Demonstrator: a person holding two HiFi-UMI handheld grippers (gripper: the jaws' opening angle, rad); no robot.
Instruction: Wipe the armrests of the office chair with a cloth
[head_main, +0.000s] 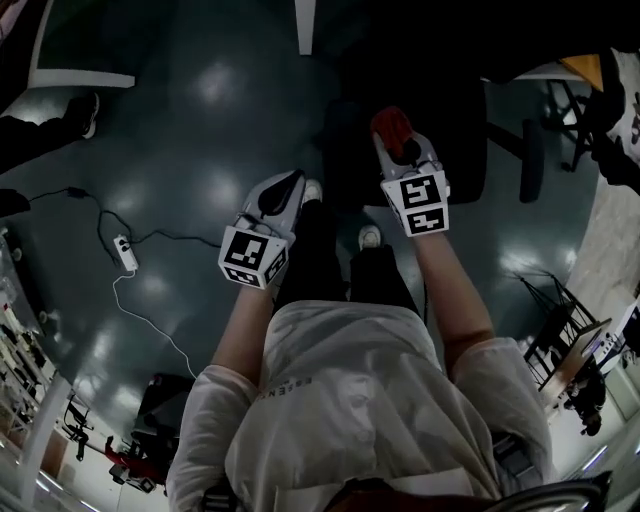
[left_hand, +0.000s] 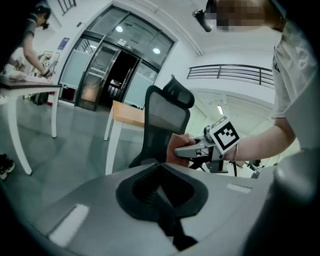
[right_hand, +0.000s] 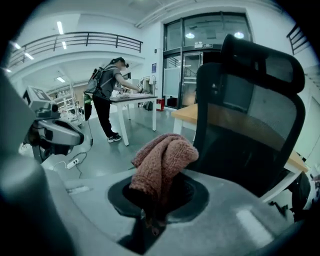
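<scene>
R gripper (right_hand: 150, 220) was clamped on the reddish cloth (right_hand: 162, 160) (bunched up above its jaws), w/ the office chair (right_hand: 250, 115) close in front. L gripper (left_hand: 170, 222), jaws together and empty, was alongside.

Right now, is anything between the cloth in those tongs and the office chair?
No object shows there. In the right gripper view, the cloth, clamped in the right tongs, sits in front of the office chair backrest, with only open air between them.
</scene>
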